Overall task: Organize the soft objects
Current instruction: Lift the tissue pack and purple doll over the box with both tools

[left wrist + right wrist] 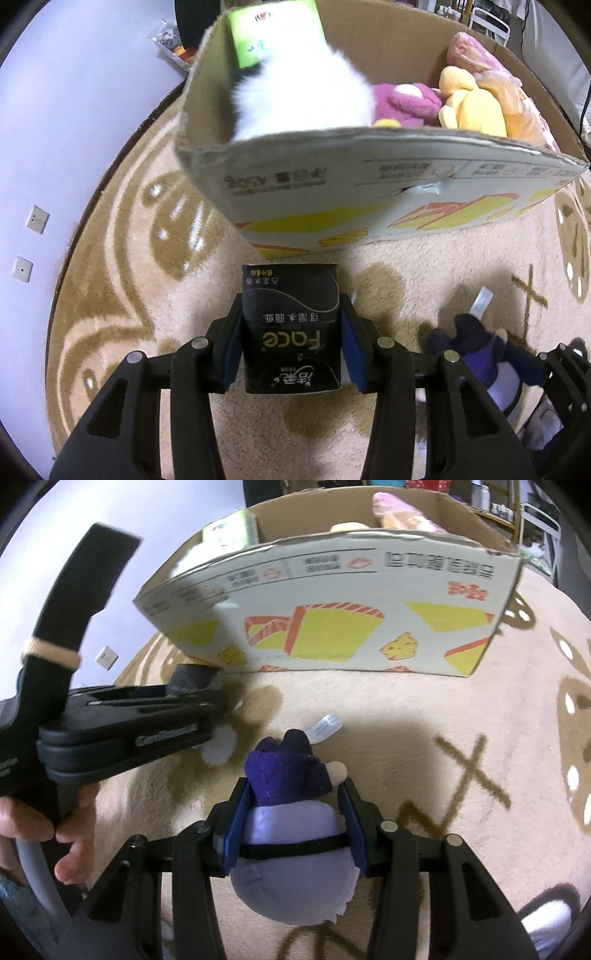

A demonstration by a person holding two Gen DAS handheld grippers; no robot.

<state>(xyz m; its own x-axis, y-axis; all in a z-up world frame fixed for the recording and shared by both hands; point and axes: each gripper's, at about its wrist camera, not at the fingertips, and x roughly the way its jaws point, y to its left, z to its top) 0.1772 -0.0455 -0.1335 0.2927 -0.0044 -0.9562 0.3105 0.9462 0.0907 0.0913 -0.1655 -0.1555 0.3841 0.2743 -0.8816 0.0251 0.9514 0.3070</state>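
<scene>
The black tissue pack (pixel 291 328) is sitting clamped in the left gripper (pixel 291 332), the purple plush (pixel 291 812) in the right gripper (pixel 291 816); both are hanging before the cardboard box (pixel 369 177): lift clear of its rim before releasing

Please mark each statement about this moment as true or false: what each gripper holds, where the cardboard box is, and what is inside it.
1. The left gripper holds a black tissue pack. True.
2. The right gripper is empty. False: it grips a purple plush toy.
3. The cardboard box stands on the carpet. True.
4. The box is empty. False: a yellow plush, a pink plush and a white fluffy item lie inside.
</scene>
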